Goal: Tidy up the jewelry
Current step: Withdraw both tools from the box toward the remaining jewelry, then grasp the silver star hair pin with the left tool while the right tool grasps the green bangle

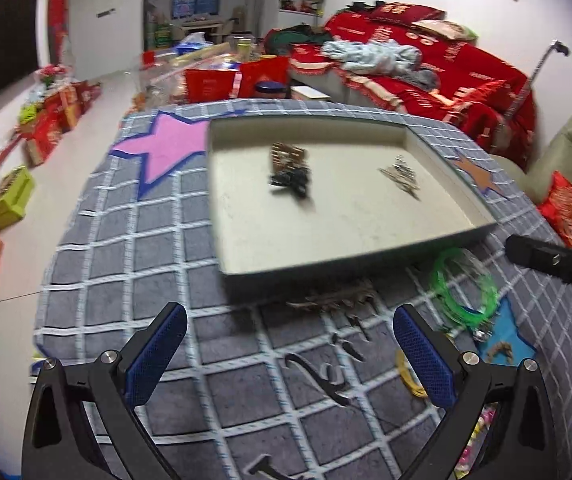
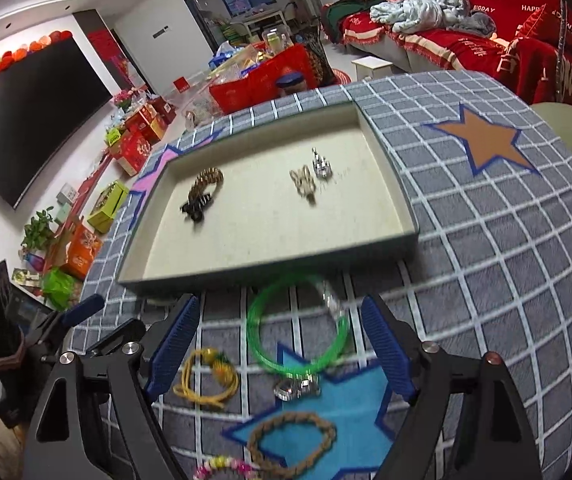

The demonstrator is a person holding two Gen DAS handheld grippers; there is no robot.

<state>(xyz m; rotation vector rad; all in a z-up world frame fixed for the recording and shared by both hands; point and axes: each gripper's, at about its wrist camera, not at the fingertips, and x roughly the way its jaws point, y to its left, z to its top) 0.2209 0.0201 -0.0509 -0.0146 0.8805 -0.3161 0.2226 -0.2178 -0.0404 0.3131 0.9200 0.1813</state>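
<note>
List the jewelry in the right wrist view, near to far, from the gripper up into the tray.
Brown braided bracelet → yellow cord bracelet → green bangle → tray's near wall → dark-and-gold bracelet → silver piece.

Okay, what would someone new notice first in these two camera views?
Probably the bright green bangle lying on the grey checked mat, between the open right gripper fingers. Behind it sits the shallow cream tray holding a few bracelets, with red-draped sofas beyond.
</note>
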